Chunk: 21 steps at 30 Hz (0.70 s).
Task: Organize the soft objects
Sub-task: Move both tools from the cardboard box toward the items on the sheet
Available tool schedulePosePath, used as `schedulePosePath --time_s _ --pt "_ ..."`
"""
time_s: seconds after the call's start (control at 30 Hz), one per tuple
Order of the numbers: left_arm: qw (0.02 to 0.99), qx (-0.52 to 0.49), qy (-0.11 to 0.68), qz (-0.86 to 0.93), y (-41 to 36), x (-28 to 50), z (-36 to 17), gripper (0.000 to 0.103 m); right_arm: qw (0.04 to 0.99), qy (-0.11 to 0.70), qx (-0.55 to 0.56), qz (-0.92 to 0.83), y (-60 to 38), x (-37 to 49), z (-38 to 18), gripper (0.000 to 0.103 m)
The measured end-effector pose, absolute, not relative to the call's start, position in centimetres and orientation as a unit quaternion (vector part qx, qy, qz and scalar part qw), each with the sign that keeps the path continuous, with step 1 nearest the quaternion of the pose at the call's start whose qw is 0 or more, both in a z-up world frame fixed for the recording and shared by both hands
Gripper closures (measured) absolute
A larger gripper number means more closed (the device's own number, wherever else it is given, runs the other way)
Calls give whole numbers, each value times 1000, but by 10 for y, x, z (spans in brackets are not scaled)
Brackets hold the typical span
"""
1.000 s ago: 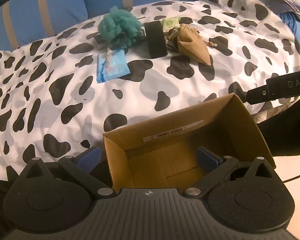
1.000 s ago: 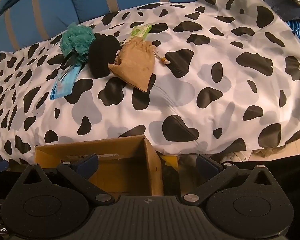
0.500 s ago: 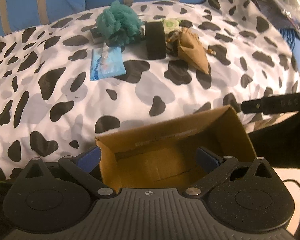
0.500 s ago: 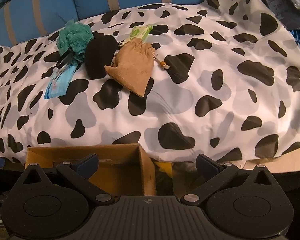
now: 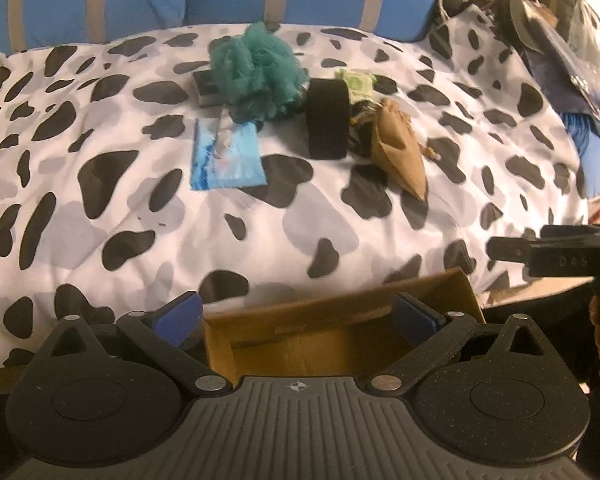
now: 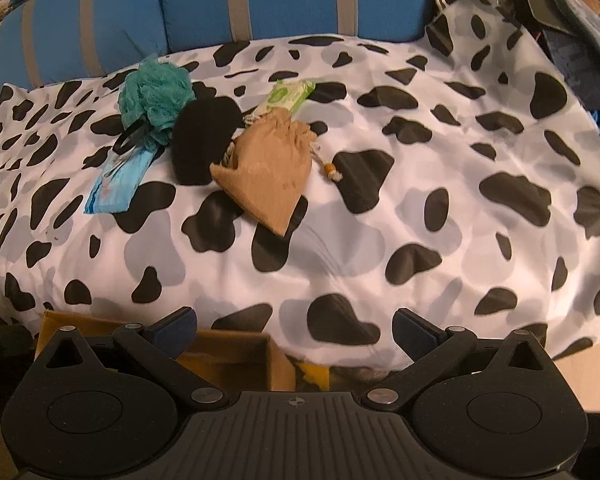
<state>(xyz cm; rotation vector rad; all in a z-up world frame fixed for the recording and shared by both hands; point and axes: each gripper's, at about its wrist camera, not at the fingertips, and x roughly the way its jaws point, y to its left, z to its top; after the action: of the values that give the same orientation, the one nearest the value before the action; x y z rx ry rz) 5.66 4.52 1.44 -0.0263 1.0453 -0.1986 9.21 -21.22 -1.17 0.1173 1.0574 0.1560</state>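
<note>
Left wrist view: the left gripper (image 5: 298, 318) hangs over the near edge of the bed, jaws wide apart and empty, with the open cardboard box (image 5: 340, 328) directly between and below them. Up on the cow-print cover (image 5: 100, 220) the soft things sit in a cluster: a teal bath puff (image 5: 256, 72), a blue packet (image 5: 226, 156) just in front of it, a black sponge (image 5: 327, 118) to the right, a tan drawstring pouch (image 5: 400, 156) beside that, and a green wipes pack (image 5: 356, 82) tucked behind. Part of the other gripper juts in from the right edge.

Right wrist view: the right gripper (image 6: 296, 326) has its jaws spread wide too, nothing held. The box (image 6: 236, 354) shows low and left, under the left finger. Same cluster far up the cover (image 6: 440, 240), left of centre: bath puff (image 6: 156, 94), black sponge (image 6: 204, 140) touching the pouch (image 6: 268, 172), blue packet (image 6: 118, 180) lower left, wipes pack (image 6: 290, 94) behind. Blue striped cushions (image 6: 292, 0) back the bed.
</note>
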Motion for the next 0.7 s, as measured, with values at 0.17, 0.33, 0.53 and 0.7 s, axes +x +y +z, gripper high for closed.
schedulePosePath --time_s 0.17,0.33,0.53,0.7 --pt "867 -6 490 -95 55 68 17 0 863 496 47 82 -213 101 -10 0" --pt "866 -4 492 -89 62 81 12 0 868 488 14 89 -207 107 -10 0" --pt "873 16 482 -74 66 97 5 0 868 488 -7 98 -202 117 -14 0" --pt "867 24 492 -75 66 114 -7 0 869 485 -11 99 -203 130 -18 0"
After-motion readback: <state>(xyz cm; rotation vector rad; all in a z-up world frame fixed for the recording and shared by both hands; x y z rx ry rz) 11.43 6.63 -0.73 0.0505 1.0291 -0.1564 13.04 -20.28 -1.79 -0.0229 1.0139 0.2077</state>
